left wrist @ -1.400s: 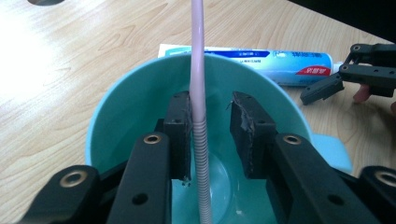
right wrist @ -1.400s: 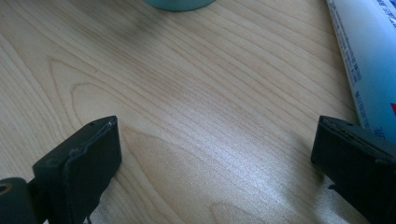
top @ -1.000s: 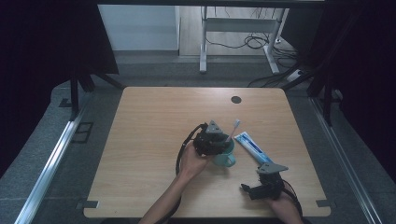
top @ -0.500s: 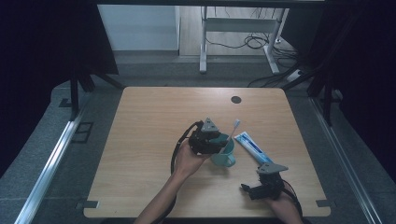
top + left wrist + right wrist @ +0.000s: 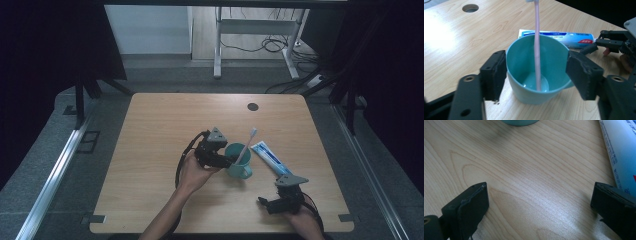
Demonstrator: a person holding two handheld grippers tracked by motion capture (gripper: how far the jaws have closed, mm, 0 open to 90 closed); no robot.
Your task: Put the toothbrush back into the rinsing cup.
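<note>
— Can you read any writing on the things here?

— There is print on just one thing, the white and blue toothpaste tube (image 5: 559, 38) lying flat on the pale wooden table (image 5: 461, 45). A line of blue print runs along it, and a red patch sits near its cap end.

— What does it say?

— I cannot tell; the letters are too small and blurred.
</note>
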